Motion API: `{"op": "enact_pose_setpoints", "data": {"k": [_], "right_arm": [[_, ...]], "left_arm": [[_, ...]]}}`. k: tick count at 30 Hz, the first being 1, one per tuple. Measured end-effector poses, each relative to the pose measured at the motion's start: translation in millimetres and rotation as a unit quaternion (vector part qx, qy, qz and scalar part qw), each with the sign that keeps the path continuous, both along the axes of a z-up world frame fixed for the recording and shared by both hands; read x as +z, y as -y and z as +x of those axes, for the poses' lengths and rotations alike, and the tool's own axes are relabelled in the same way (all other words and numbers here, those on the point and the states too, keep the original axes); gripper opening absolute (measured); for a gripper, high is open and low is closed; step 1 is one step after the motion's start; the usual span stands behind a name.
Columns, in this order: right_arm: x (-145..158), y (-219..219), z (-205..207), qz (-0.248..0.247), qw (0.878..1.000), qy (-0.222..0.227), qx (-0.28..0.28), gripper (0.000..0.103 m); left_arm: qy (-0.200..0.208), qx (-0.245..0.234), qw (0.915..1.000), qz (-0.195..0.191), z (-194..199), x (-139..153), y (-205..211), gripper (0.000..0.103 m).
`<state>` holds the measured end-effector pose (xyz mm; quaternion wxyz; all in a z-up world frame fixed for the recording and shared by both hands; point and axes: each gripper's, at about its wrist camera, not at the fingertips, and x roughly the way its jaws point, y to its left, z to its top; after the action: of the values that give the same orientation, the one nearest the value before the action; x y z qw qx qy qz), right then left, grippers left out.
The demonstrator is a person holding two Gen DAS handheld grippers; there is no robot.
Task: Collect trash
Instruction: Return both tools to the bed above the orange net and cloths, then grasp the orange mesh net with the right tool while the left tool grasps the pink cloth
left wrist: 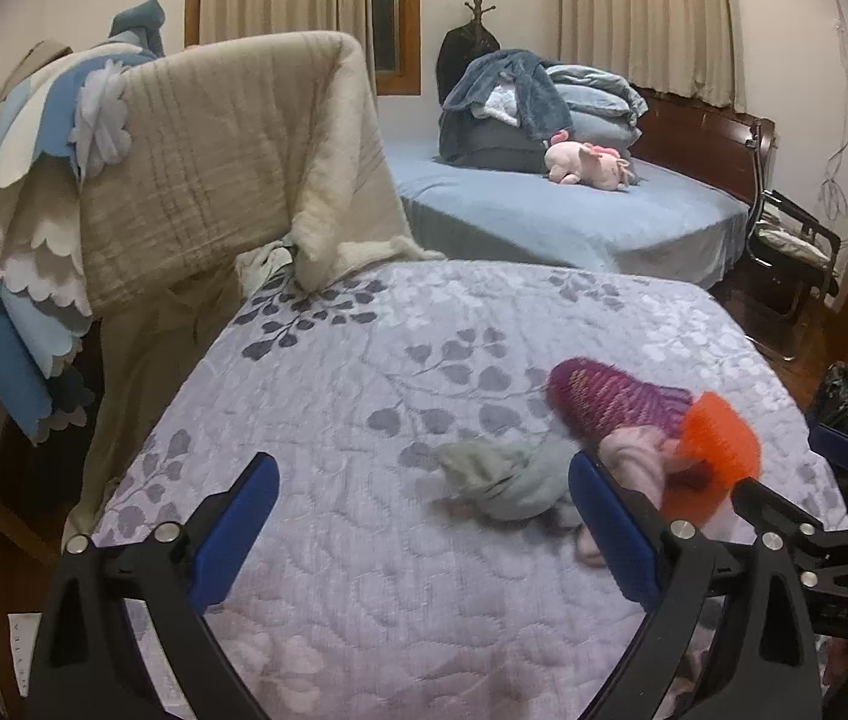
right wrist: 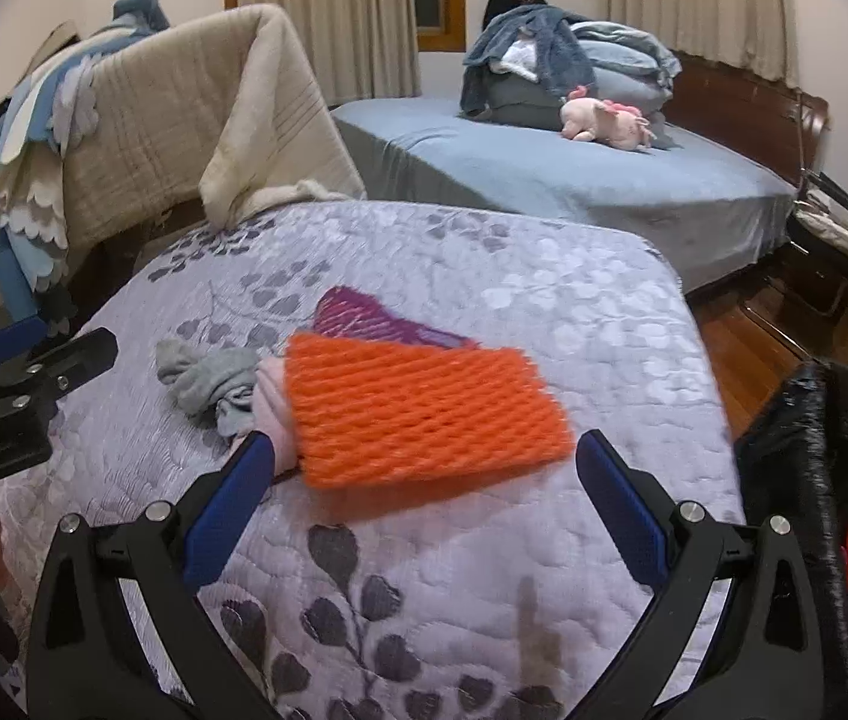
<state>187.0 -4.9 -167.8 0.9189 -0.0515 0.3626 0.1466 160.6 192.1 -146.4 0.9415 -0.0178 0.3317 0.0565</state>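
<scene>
Blue-padded fingers (right wrist: 622, 516) of the right gripper (right wrist: 424, 474) stand wide apart, low over the quilted bed (right wrist: 484, 588), framing an orange foam fruit net (right wrist: 424, 414) that lies flat on the quilt just ahead of them, not yet gripped. Behind the net sits a purple foam net (right wrist: 357, 312), partly covered by the orange one, and to its left a crumpled grey sock (right wrist: 207, 378) with a pale pink cloth (right wrist: 273, 402) touching the net's left edge. At the bed's right side stands a bin lined with a black bag (right wrist: 814, 468), something red just visible against it. The left gripper (left wrist: 424, 528) hovers over bare quilt, its fingers (left wrist: 237, 534) also wide and empty, the grey sock beyond them. By my reading the step in hand is the reach for the orange net. The next move calls for advancing until the net sits between the pads, closing on it alone without catching the pink cloth, then carrying it right to the bag.
</scene>
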Motion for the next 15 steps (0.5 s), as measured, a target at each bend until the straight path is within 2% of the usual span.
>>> {"op": "enact_pose_setpoints", "data": {"k": [7, 8, 9, 13, 15], "right_arm": [[-14, -14, 10, -0.025, 1.000, -0.002, 0.012, 0.096], [-15, -15, 12, -0.027, 1.000, -0.003, 0.015, 0.088], [-17, -15, 13, -0.026, 0.999, -0.007, 0.019, 0.076], [-20, -12, 18, -0.017, 0.999, -0.024, 0.028, 0.058], [-20, -10, 17, -0.017, 0.999, -0.024, 0.031, 0.042]], "left_arm": [[-0.005, 0.005, 1.0000, -0.006, 1, -3, -13, 0.095], [-0.006, 0.005, 0.9999, -0.006, 1, -4, -13, 0.095], [-0.006, 0.004, 0.9999, -0.007, 2, -4, -13, 0.095], [-0.009, -0.001, 0.9999, -0.010, 4, -6, -10, 0.095], [-0.011, -0.005, 0.9999, -0.011, 5, -7, -7, 0.095]]}}
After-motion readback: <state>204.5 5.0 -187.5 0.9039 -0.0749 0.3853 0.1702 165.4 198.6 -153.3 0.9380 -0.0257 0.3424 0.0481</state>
